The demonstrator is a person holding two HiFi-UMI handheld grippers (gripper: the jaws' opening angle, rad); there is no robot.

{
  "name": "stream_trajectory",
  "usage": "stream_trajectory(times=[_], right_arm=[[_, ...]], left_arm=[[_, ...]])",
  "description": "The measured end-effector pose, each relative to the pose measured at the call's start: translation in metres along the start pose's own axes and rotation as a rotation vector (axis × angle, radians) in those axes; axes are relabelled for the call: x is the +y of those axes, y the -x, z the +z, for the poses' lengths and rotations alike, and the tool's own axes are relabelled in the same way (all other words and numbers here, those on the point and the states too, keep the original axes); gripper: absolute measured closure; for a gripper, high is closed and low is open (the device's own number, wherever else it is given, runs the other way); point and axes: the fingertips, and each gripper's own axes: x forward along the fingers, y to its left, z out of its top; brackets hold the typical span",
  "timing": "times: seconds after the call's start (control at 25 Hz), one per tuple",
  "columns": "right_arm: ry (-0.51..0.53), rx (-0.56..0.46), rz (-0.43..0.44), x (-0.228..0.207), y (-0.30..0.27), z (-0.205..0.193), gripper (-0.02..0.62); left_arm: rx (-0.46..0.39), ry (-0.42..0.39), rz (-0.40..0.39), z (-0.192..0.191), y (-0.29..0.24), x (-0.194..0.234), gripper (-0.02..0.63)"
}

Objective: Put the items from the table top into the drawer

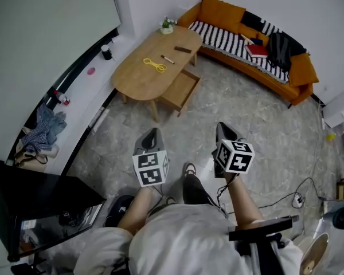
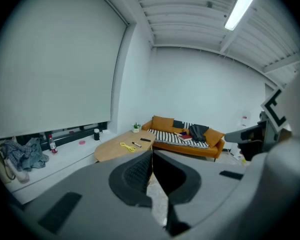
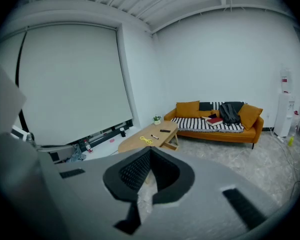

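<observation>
A light wooden oval table point(image 1: 139, 79) stands far ahead across the floor, with its drawer point(image 1: 180, 89) pulled open toward the room. On its top lie a yellow looped item point(image 1: 155, 65), a marker point(image 1: 167, 59) and a dark flat bar point(image 1: 183, 50), with a small potted plant point(image 1: 167, 26) at the far end. My left gripper point(image 1: 153, 133) and right gripper point(image 1: 223, 127) hang side by side over the floor, well short of the table. Both are shut and empty. The left gripper view shows the table point(image 2: 112, 150) beyond the closed jaws, and so does the right gripper view, with the table point(image 3: 138, 144) further off.
An orange sofa point(image 1: 258, 67) with a striped blanket, a red book and a black bag runs along the back right. A low window sill point(image 1: 74, 90) on the left holds a cup, a bottle and clothes. A dark screen point(image 1: 28, 199) stands near left; a cable and power strip point(image 1: 298, 199) lie at the right.
</observation>
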Motion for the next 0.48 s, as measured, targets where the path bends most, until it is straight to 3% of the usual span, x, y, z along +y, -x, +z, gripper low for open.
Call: stream_trajectory(times=[0.48], right_arm=[[0.005,0.025,0.096,-0.072,-0.134,0.078,0.603]], left_arm=[[0.004,0.001,0.066,0.068,-0.138,-0.029,0.597]])
